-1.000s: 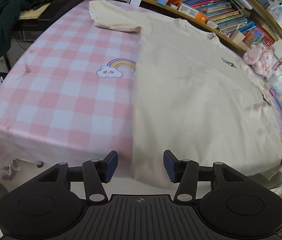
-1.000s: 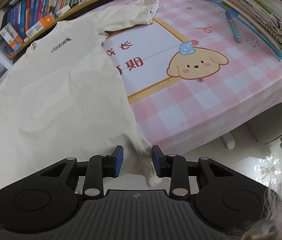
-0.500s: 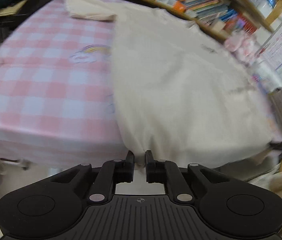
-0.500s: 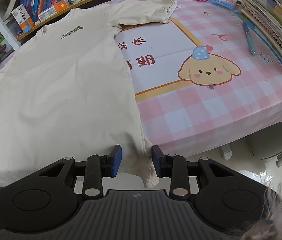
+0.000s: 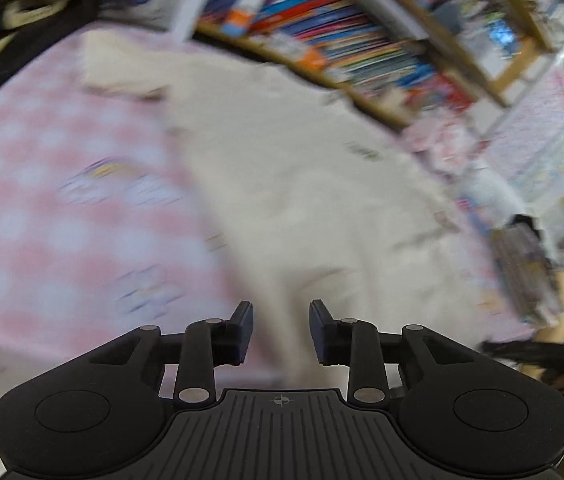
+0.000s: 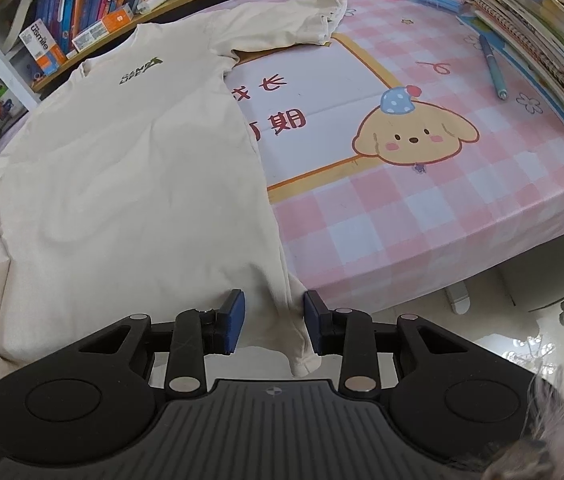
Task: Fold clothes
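- A cream T-shirt [image 6: 129, 184] lies flat on the counter [image 6: 422, 220], which is covered by a pink checked cloth; its collar points to 12 o'clock and its hem hangs over the near edge at 6 o'clock.
- The right hand-held gripper [image 6: 273, 322] has its jaws apart around the shirt's lower right hem corner, the pads not pressing it.
- The left hand-held gripper [image 5: 280, 330] has its jaws opening; the shirt's left hem edge shows between them, in a blurred view.
- A blue pen [image 6: 493, 66] lies at 2 o'clock, beside stacked books [image 6: 550, 36].
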`<state>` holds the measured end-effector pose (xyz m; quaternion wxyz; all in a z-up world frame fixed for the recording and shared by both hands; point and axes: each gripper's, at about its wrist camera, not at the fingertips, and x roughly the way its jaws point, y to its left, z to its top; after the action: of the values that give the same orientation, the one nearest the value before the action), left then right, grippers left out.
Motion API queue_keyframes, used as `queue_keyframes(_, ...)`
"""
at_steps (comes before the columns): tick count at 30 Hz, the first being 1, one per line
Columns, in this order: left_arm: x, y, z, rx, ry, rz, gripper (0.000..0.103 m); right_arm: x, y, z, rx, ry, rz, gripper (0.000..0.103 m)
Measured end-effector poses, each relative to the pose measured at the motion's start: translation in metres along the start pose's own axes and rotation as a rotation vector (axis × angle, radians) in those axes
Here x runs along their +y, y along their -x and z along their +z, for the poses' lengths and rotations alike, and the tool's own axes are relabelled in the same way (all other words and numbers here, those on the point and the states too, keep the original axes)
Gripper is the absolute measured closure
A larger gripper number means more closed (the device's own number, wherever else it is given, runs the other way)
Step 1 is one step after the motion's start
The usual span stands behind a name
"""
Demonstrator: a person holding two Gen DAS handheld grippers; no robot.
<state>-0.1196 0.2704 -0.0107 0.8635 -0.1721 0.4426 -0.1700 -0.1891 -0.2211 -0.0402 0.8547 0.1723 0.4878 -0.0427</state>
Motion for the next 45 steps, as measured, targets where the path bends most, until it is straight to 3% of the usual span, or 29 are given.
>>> queue_keyframes(5,-0.024,-0.011,-0.002,-0.006,-0.109,-0.015,0.072,-0.001,-0.001,0.002,0.003,-0.003,0.004,0.071)
queue_keyframes(7,-0.048,-0.027,-0.001,-0.002,-0.209,-0.022,0.072,0.0,-0.001,0.002,0.003,-0.005,0.002,0.07)
queue_keyframes(13,-0.105,-0.082,-0.002,0.045,-0.555,0.056,0.071,-0.001,-0.001,0.0,-0.007,-0.016,0.001,0.07)
queue_keyframes(17,-0.112,-0.096,-0.003,0.092,-0.657,0.065,0.068,0.0,-0.001,-0.001,-0.012,-0.022,0.001,0.07)
queue_keyframes(19,-0.109,-0.097,-0.001,0.1,-0.633,0.05,0.067,-0.002,-0.001,-0.001,-0.015,-0.028,0.005,0.07)
queue_keyframes(21,-0.104,-0.093,0.001,0.1,-0.589,0.031,0.072,-0.003,-0.001,-0.002,-0.017,-0.036,0.01,0.07)
queue_keyframes(23,-0.098,-0.081,0.002,0.084,-0.525,0.004,0.094,-0.004,-0.001,-0.002,-0.017,-0.039,0.015,0.07)
queue_keyframes(25,-0.092,-0.069,0.004,0.068,-0.461,-0.022,0.095,-0.004,-0.001,-0.001,-0.015,-0.041,0.019,0.07)
queue_keyframes(28,-0.065,-0.009,0.006,-0.032,-0.318,-0.099,0.095,-0.004,-0.001,0.0,-0.008,-0.037,0.02,0.07)
queue_keyframes(30,-0.038,0.036,0.001,-0.083,-0.223,-0.11,0.095,-0.004,-0.001,0.0,-0.006,-0.036,0.02,0.07)
queue_keyframes(32,-0.009,0.066,-0.013,-0.068,-0.138,-0.048,0.095,-0.004,-0.001,0.0,-0.004,-0.037,0.02,0.07)
queue_keyframes(35,0.032,0.085,-0.043,0.037,-0.025,0.178,0.094,-0.004,-0.001,0.001,0.003,-0.037,0.02,0.07)
queue_keyframes(39,0.056,0.083,-0.066,0.175,-0.005,0.378,0.088,-0.004,-0.002,0.003,0.016,-0.029,0.019,0.07)
queue_keyframes(41,0.054,0.082,-0.059,0.14,-0.02,0.388,0.085,-0.004,-0.003,0.004,0.02,-0.029,0.018,0.07)
queue_keyframes(45,0.036,0.062,-0.03,0.044,-0.066,0.293,0.072,-0.002,-0.003,0.003,0.016,-0.031,0.009,0.07)
